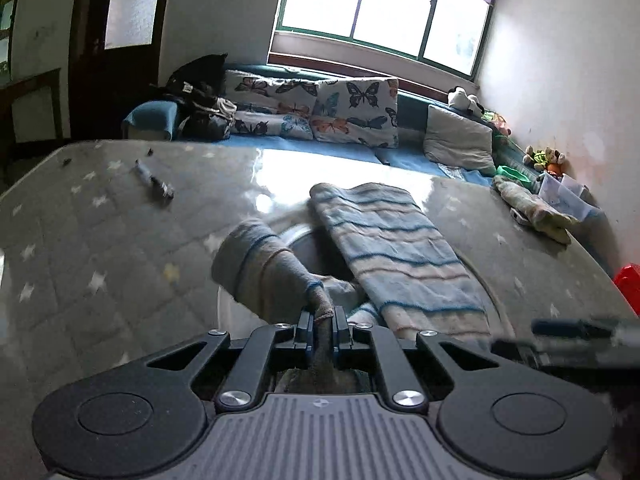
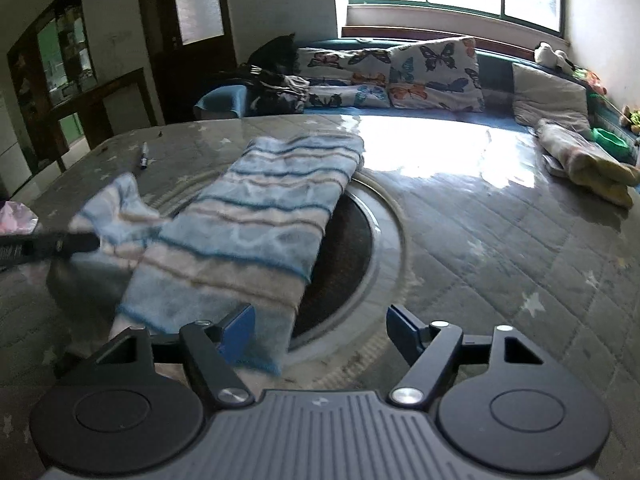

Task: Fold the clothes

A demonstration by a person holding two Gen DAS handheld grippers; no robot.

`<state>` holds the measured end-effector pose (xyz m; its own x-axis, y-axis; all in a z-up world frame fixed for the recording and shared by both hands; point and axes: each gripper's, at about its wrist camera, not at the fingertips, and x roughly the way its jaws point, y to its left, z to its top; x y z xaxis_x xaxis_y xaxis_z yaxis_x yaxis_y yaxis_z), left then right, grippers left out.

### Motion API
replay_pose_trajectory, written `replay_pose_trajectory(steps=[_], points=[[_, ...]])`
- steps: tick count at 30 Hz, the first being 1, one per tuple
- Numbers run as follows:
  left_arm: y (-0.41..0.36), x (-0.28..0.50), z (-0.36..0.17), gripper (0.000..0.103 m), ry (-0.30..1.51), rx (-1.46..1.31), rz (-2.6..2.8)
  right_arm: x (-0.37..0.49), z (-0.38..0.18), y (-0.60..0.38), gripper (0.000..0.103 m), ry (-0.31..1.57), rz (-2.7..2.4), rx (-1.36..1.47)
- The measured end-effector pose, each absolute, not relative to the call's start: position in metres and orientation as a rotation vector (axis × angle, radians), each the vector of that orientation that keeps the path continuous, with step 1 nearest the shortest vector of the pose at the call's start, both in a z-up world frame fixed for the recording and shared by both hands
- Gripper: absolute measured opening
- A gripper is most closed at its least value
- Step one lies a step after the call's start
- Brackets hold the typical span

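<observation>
A blue, white and beige striped garment (image 1: 396, 248) lies as a long folded strip on the grey quilted table; it also shows in the right wrist view (image 2: 256, 216). My left gripper (image 1: 323, 322) is shut on a corner of the garment and holds that part lifted and curled over to the left (image 1: 260, 268). It shows in the right wrist view at the left edge (image 2: 86, 242), with the lifted flap (image 2: 116, 208) beside it. My right gripper (image 2: 320, 330) is open and empty, its left finger (image 2: 238, 334) over the garment's near end. It shows blurred in the left wrist view (image 1: 532, 326).
A round inset (image 2: 360, 248) sits in the table (image 2: 500, 240) under the garment. A pen (image 2: 143, 159) lies at the far left. A second folded cloth (image 2: 584, 160) lies far right. A sofa with butterfly pillows (image 2: 432, 76) stands behind the table.
</observation>
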<state>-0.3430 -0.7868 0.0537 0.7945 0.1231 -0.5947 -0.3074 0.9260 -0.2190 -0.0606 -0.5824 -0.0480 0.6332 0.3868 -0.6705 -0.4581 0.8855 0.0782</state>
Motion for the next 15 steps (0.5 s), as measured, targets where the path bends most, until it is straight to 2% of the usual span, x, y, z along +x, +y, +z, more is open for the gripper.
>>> replay_pose_trajectory(steps=[6,15], points=[[-0.763,-0.359,0.050,0.009,0.621,-0.330,0.178,-0.053,-0.037,-0.543,0.067,0.716,0.586,-0.154],[-0.684,-0.360,0.033,0.009,0.662,-0.349,0.118,-0.033,-0.041,-0.453,0.065,0.699,0.704,-0.327]])
